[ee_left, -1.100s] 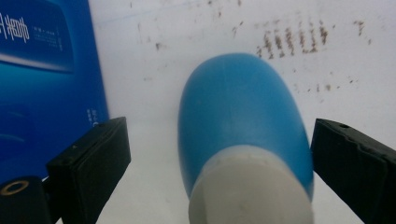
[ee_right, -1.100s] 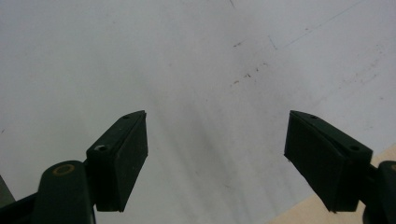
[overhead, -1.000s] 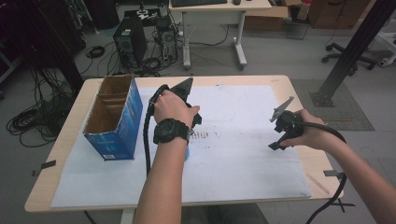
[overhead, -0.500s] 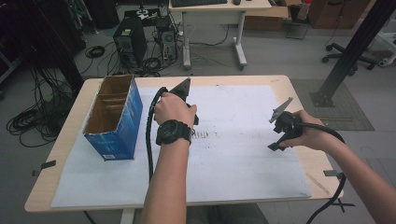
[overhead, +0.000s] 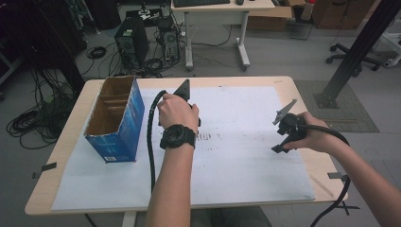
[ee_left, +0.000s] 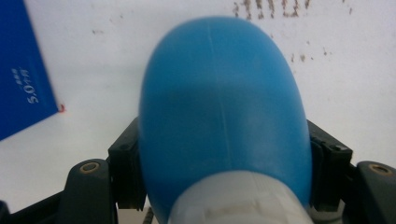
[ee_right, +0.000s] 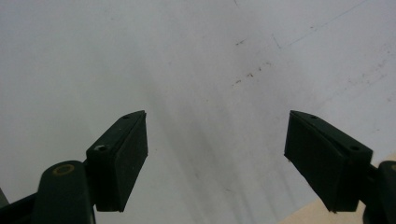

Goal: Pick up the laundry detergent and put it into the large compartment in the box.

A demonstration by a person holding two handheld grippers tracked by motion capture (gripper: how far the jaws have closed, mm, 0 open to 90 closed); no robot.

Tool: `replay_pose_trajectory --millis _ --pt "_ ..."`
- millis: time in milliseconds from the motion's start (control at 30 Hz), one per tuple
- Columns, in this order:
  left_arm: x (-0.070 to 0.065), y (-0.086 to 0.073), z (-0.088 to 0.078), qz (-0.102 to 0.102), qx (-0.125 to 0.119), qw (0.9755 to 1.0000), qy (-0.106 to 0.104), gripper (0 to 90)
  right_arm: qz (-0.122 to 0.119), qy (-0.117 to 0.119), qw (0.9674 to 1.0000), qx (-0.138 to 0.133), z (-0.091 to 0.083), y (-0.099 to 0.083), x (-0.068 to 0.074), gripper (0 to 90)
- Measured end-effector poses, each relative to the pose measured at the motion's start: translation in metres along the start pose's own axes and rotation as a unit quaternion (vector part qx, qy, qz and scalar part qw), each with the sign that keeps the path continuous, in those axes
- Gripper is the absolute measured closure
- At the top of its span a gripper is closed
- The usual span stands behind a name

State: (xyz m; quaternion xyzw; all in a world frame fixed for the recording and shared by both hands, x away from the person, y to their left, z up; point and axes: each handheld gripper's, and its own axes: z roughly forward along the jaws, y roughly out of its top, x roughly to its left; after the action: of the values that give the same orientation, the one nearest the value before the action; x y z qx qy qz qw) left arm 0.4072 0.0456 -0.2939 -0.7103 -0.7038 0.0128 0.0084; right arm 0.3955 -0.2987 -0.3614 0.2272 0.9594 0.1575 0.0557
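Clamping blue bulb (ee_left: 224, 107), left gripper (overhead: 182, 101) jaws just closed, palm down; right gripper (ee_right: 217, 158) wide open, empty.

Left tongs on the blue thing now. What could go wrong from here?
1. The left tongs have just been closing on the blue rounded object; its surface looks smooth and curved, so it might squirt out of the pads.
2. The blue cardboard box stands close to the left hand; a sideways swing could knock it.
3. The right tongs hang open, apart from it, so there is no backup grip.
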Motion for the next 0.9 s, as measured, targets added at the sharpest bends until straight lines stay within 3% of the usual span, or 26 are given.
replay_pose_trajectory --millis 133,900 --pt "0.0017 0.0013 -0.001 -0.002 -0.019 0.9998 0.0 32.7 -0.001 0.0 1.0 0.0 0.0003 0.0002 -0.0002 21.6" --pt "0.0043 0.0043 -0.0024 0.001 -0.019 0.9998 -0.006 36.3 -0.001 -0.001 1.0 -0.003 0.0003 -0.0023 -0.0019 21.6"
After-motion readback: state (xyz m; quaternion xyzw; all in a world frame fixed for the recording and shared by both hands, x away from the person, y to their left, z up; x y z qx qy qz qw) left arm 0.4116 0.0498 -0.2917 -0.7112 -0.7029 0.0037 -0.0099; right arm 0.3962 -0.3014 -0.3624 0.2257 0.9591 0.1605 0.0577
